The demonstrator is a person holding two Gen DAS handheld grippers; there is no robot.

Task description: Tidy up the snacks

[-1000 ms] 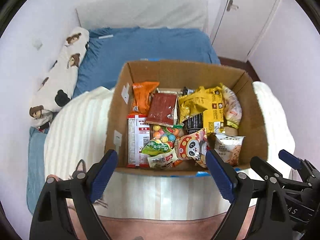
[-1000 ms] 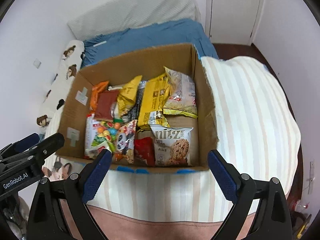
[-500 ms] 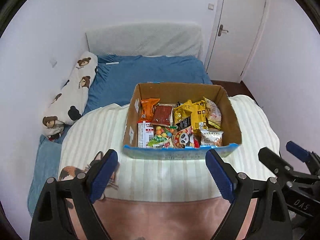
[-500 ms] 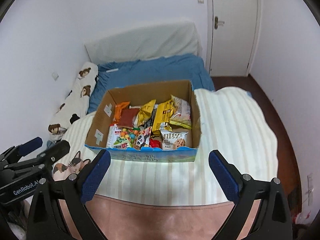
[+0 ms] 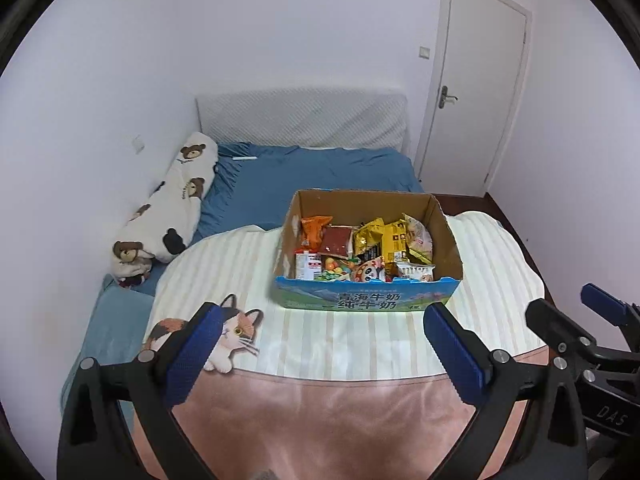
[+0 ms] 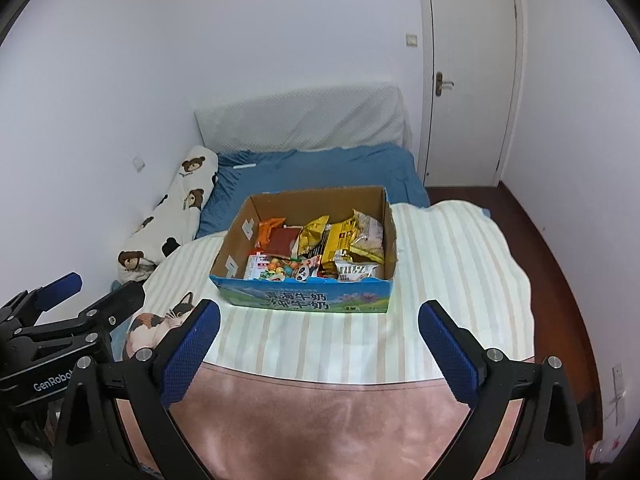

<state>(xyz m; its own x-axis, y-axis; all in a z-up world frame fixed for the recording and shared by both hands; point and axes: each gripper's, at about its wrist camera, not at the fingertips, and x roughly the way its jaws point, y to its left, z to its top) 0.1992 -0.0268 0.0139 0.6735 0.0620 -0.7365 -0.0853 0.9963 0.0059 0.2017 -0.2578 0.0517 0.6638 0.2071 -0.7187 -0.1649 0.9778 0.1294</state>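
Left gripper point(image 5: 320, 344): jaws opening to their widest, nothing between them; it has pulled up and back from the box over the last second.
Right gripper point(image 6: 320, 338): jaws spread wide and empty, backed off the same way; the box has shrunk from filling the view to sitting well apart.
Meaning: both hands look to be retreating with nothing held, so the packing is probably finished.
Snacks point(image 5: 362, 250): all inside the box, none loose on the cover.
Cardboard box point(image 5: 368, 300): open-topped, blue printed front, resting on the striped blanket point(image 5: 240, 264).
Contents: orange bag, dark red pack, yellow bags, panda pack, cookie pouch, candy bag, packed close.
Surroundings: blue bed point(image 5: 320, 172), bear-print pillow point(image 5: 176, 200) at the wall.
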